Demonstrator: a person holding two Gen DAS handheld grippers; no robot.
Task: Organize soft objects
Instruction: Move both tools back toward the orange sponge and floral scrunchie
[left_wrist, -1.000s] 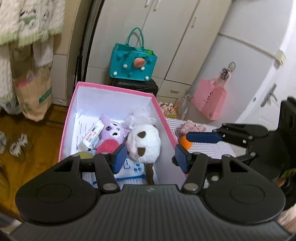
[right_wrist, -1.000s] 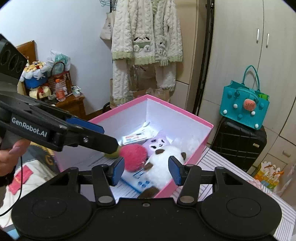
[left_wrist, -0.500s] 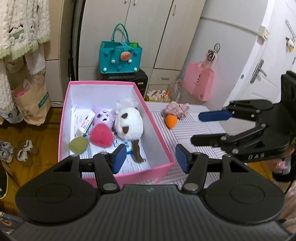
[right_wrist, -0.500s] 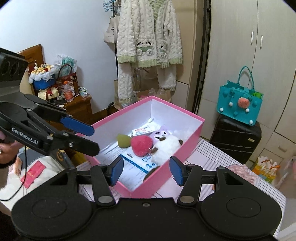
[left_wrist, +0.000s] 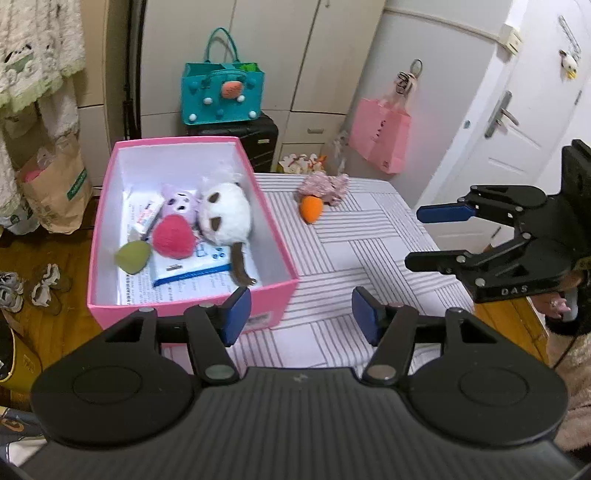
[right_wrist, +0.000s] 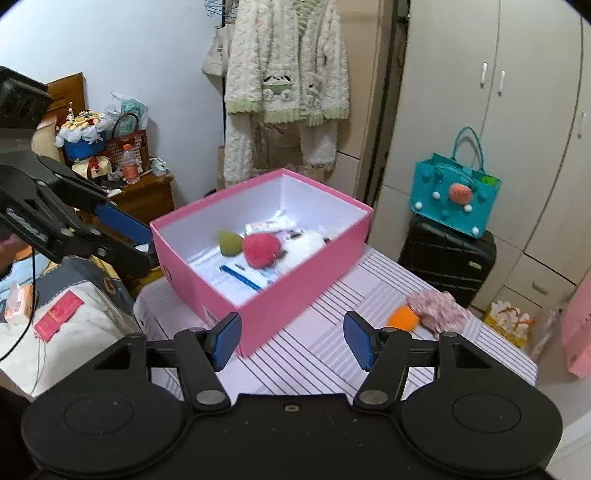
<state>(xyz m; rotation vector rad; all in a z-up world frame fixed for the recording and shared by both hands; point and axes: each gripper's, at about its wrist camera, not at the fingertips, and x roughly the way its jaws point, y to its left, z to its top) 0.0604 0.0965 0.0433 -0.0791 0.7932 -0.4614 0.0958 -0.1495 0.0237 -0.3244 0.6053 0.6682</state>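
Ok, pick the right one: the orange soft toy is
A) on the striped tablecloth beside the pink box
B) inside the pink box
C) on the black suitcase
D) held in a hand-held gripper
A: the orange soft toy lies on the striped tablecloth, outside the pink box, against a pinkish fluffy item.

a table (left_wrist: 369, 236) covered by a white cloth with grey stripes is shown. a pink box (left_wrist: 280, 295) is seated on its left part. an orange soft toy (left_wrist: 311, 208) is laid near the far edge, touching a pinkish fluffy item (left_wrist: 328, 184).
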